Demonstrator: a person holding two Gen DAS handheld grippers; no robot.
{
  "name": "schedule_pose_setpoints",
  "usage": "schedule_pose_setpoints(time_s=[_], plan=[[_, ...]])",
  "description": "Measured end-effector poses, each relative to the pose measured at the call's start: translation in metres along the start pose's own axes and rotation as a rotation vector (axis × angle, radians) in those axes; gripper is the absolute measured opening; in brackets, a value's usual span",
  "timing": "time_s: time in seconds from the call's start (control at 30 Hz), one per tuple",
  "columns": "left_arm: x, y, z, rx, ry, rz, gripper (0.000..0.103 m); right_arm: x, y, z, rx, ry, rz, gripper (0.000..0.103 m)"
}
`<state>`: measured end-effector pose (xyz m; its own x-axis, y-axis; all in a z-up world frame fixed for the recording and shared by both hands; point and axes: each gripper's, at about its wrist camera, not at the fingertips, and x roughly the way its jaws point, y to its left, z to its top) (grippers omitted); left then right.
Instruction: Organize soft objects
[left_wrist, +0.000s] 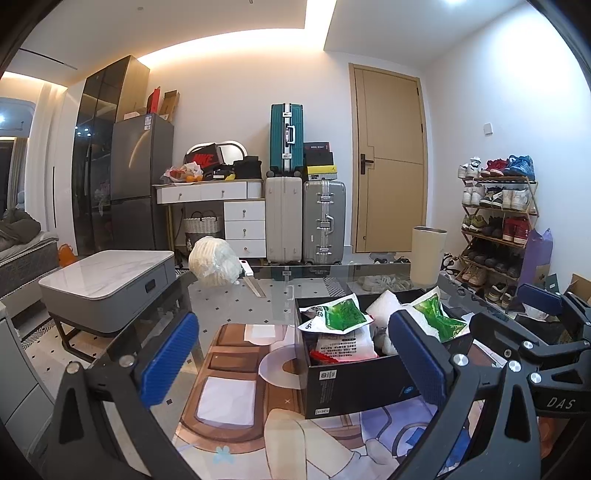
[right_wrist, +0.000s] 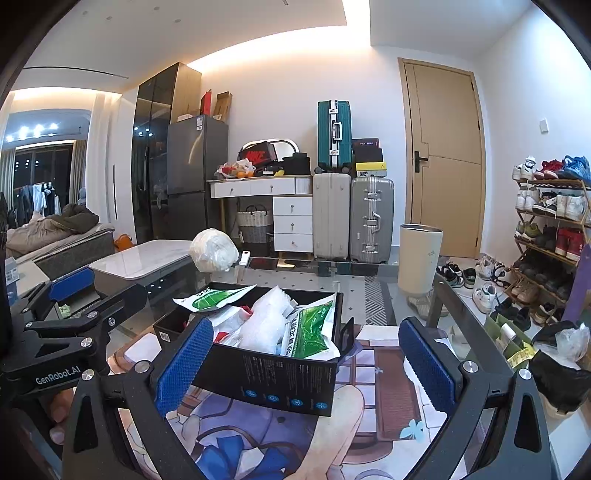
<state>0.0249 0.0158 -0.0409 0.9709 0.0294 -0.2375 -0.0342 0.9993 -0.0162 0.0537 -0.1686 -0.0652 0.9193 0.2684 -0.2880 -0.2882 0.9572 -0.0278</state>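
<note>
1. Black box (right_wrist: 273, 373) on the glass table (left_wrist: 236, 295) holds green-and-white packets (right_wrist: 306, 328) and bubble wrap (right_wrist: 264, 321)
2. Left gripper (left_wrist: 295, 365) gapes wide, empty, before the box
3. Right gripper (right_wrist: 306, 362) likewise wide, empty

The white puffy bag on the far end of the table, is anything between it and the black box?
Nothing visible stands between them. The white bag sits at the far edge of the glass table, and the stretch of glass from it to the black box is bare. Both grippers are open.
</note>
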Motion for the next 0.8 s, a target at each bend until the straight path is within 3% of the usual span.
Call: schedule_pose_setpoints(time_s=[0.8], plan=[[0.0020, 0.0006, -0.0003, -0.006, 0.011, 0.001, 0.103, -0.0010, -0.0003, -0.0002, -0.001, 0.000, 0.000, 0.102]])
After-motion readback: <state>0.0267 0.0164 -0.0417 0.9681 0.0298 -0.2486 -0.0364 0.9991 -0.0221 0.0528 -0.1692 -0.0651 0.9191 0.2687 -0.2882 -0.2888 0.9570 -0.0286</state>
